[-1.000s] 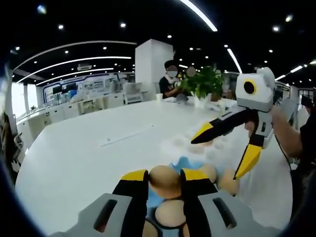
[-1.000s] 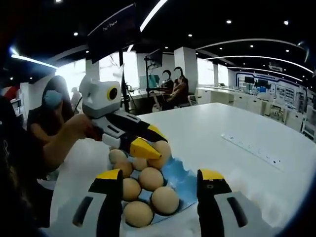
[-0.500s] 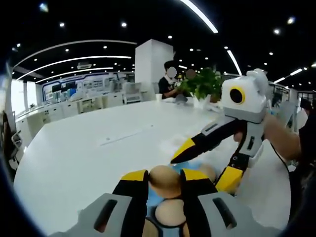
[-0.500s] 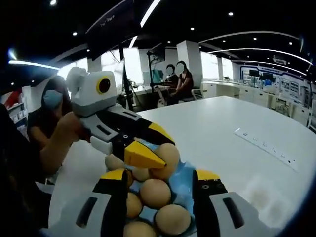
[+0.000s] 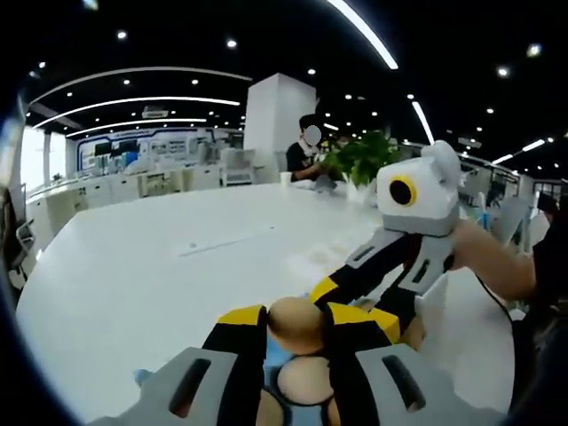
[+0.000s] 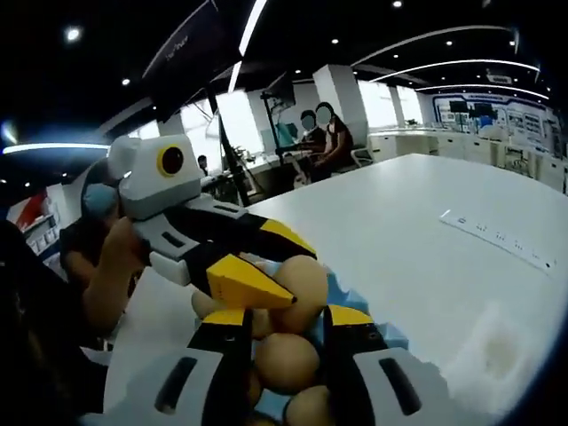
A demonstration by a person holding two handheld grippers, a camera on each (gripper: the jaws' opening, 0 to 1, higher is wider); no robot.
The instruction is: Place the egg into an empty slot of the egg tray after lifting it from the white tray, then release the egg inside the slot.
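white table point(image 5: 133, 275), egg point(image 5: 295, 321) gripped between left claw point(image 5: 295, 321) jaws, right claw point(image 6: 286, 318) seemingly empty

Legible text: none. A dark hanging sign point(image 6: 191, 53) near the ceiling in the right gripper view carries a short line of pale lettering, too small and blurred to read. A blue-and-white wall display point(image 5: 133, 151) at the far side of the room in the left gripper view bears markings that cannot be made out. No labels, brands or numbers can be read on either gripper, the eggs or the bench.
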